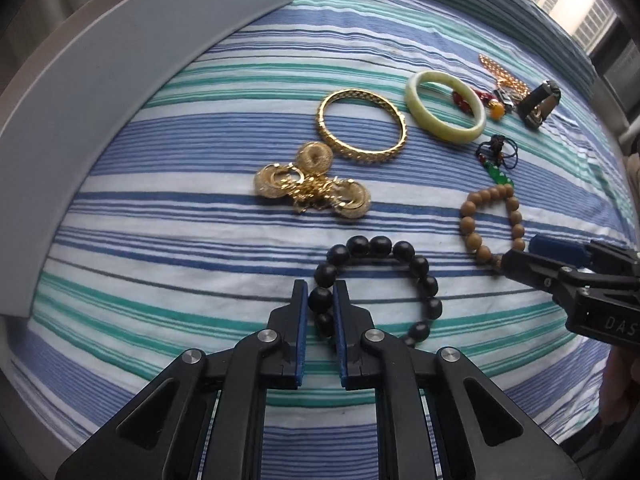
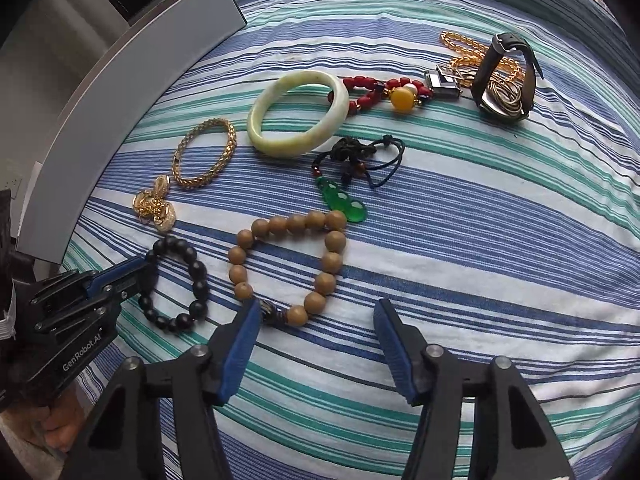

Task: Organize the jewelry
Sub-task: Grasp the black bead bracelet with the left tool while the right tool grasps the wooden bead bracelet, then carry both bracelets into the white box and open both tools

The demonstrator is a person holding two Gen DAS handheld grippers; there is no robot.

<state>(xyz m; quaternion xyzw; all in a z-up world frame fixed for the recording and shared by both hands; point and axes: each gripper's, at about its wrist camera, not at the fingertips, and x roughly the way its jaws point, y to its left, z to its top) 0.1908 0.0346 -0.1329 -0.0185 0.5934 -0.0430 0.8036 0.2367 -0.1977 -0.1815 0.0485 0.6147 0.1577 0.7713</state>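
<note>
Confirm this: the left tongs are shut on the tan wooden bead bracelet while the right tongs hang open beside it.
Wrong bracelet. The left tongs are shut on the black bead bracelet, as the left wrist view shows. The tan wooden bead bracelet lies free, with the right tongs open beside it.

Bead bracelets, plain: 2 – black bead bracelet [image 1: 380,288], tan wooden bead bracelet [image 2: 292,268].
Rigid bangles: 2 – gold bangle [image 1: 362,126], pale green jade bangle [image 2: 298,114].
Gold earring cluster [image 1: 310,186]: 1 heap, piece count unclear.
Green gourd pendant on dark cord [image 2: 346,202]: 1.
Red bead string with amber ball [image 2: 384,88]: 1.
Watch, dark strap [image 2: 506,78]: 1.
Amber bead chain [image 2: 460,42]: 1, partly hidden behind watch.
Tongs: 2 pairs.
</note>
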